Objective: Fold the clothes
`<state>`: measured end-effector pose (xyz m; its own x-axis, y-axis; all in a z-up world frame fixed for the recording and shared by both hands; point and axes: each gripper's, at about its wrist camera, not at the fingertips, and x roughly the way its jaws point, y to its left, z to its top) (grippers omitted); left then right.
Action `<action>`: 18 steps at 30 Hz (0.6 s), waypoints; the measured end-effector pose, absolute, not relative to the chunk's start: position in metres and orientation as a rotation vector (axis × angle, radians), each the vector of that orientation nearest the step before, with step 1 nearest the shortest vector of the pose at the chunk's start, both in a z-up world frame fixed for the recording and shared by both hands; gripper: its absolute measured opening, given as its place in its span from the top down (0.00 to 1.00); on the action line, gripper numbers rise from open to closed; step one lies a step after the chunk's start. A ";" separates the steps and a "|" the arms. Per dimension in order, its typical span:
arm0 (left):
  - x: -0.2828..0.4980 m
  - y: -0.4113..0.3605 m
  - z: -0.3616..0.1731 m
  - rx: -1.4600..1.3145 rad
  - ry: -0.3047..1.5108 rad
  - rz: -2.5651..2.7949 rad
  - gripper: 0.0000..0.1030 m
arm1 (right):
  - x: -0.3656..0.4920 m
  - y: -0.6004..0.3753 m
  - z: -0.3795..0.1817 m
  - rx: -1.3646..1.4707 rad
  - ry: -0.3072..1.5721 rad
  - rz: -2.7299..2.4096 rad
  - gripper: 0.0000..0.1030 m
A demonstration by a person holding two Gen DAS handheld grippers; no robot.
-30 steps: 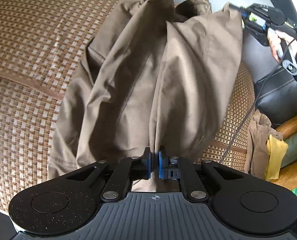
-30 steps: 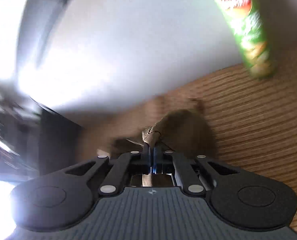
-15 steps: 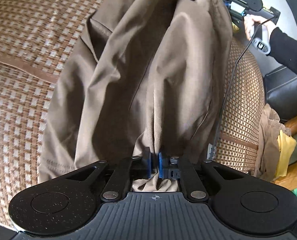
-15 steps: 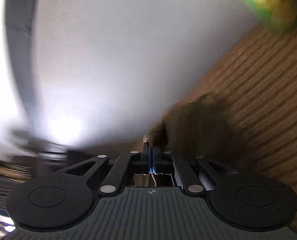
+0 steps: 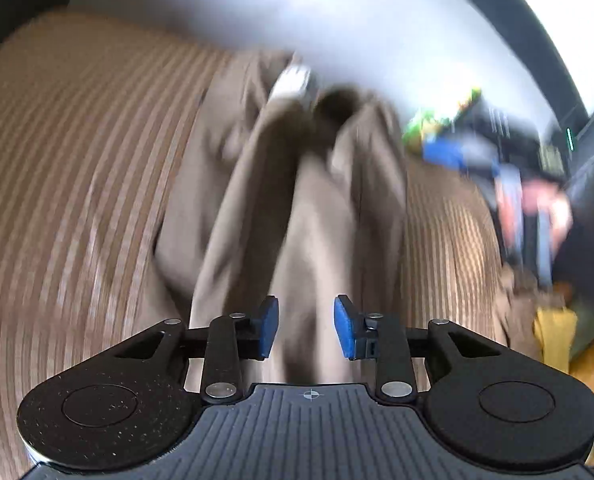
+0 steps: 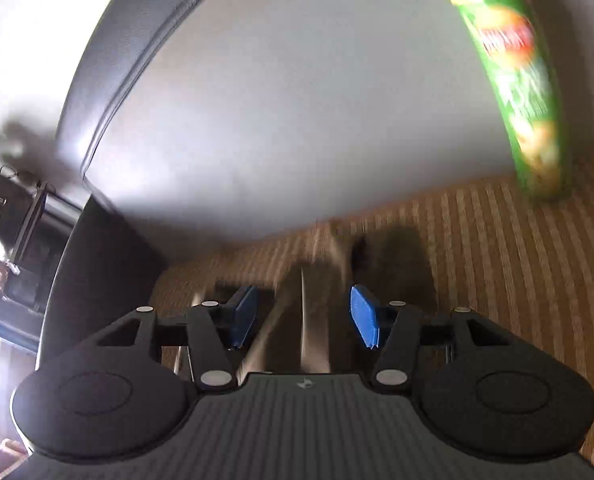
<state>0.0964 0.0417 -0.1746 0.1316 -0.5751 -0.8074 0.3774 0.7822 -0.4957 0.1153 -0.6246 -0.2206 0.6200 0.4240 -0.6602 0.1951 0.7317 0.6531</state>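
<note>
Item: brown cloth garment (image 5: 297, 200), rumpled lengthwise on my woven tan striped mat (image 5: 77, 180). Left gripper (image 5: 305, 327): jaws just opened, released, cloth between untouched pads. Right gripper (image 6: 305, 318): likewise, just opened, released. Green snack tube (image 6: 517, 88) stands beyond.

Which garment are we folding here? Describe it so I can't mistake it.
Start at the striped woven sofa cushion. The brown garment lies bunched along it, ahead of the left gripper. Unlike the yellow cloth at the sofa's edge, it's plain brown with a white tag.
</note>
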 end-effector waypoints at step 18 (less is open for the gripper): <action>0.208 -0.049 -0.262 -0.503 1.285 -0.460 0.47 | 0.049 -0.590 -0.267 0.903 0.927 0.151 0.40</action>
<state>0.2083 -0.0493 -0.2625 0.2221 -0.5841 -0.7807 0.0440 0.8059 -0.5904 0.0495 -0.5896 -0.2672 0.6176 0.4746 -0.6272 0.2505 0.6372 0.7288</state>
